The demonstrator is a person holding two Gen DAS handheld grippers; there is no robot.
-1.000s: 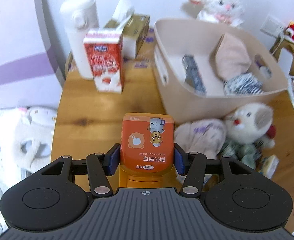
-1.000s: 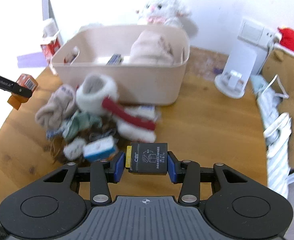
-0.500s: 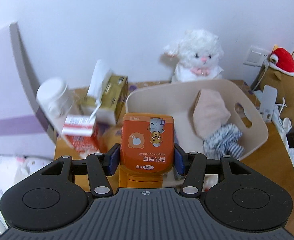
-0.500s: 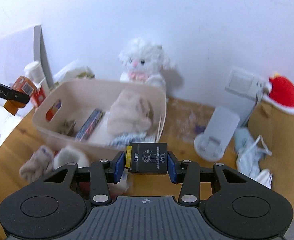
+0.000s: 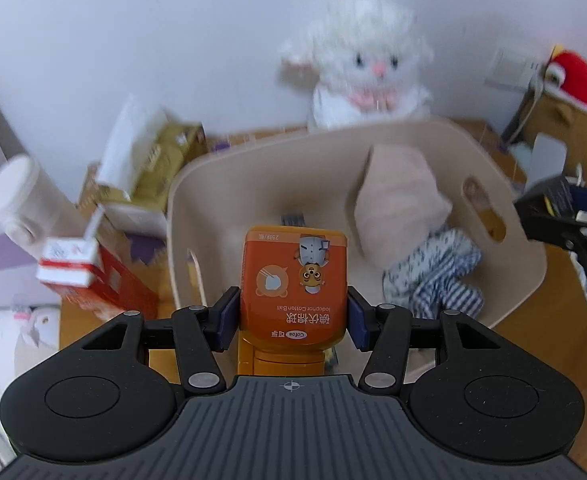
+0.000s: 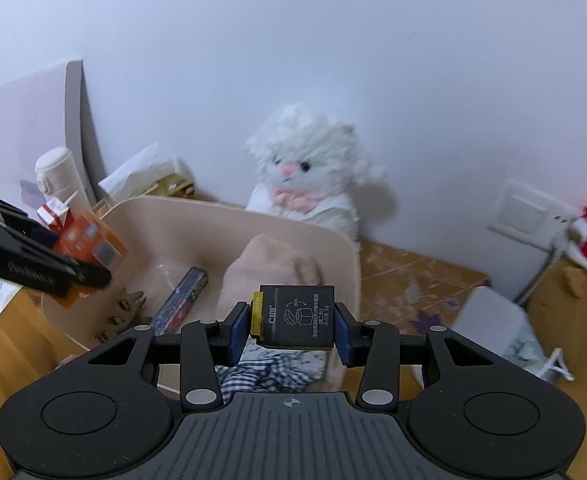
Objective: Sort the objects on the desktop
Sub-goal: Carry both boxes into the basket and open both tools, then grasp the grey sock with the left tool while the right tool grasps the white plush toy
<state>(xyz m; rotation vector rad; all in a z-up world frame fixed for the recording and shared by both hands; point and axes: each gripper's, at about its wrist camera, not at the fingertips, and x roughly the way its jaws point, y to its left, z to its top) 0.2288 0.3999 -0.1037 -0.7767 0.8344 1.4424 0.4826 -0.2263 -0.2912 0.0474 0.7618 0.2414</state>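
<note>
Left to right: the left gripper point(image 5: 293, 316), jaws clamped on the orange cotton-ball bottle point(image 5: 294, 280), hangs over the beige bin's point(image 5: 525, 276) near-left part; the right gripper point(image 6: 292, 330), jaws clamped on the black box point(image 6: 298, 316), hangs over its right side.

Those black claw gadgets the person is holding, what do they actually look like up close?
Both look alike. The left gripper and right gripper each have a matte black plastic body with a ribbed middle panel bearing a small crosshair mark, a round disc moulded on either side, and black linkage arms joined by silver pins. The jaws are lined with dark blue pads. No cables, sleeves or hands show.
</note>
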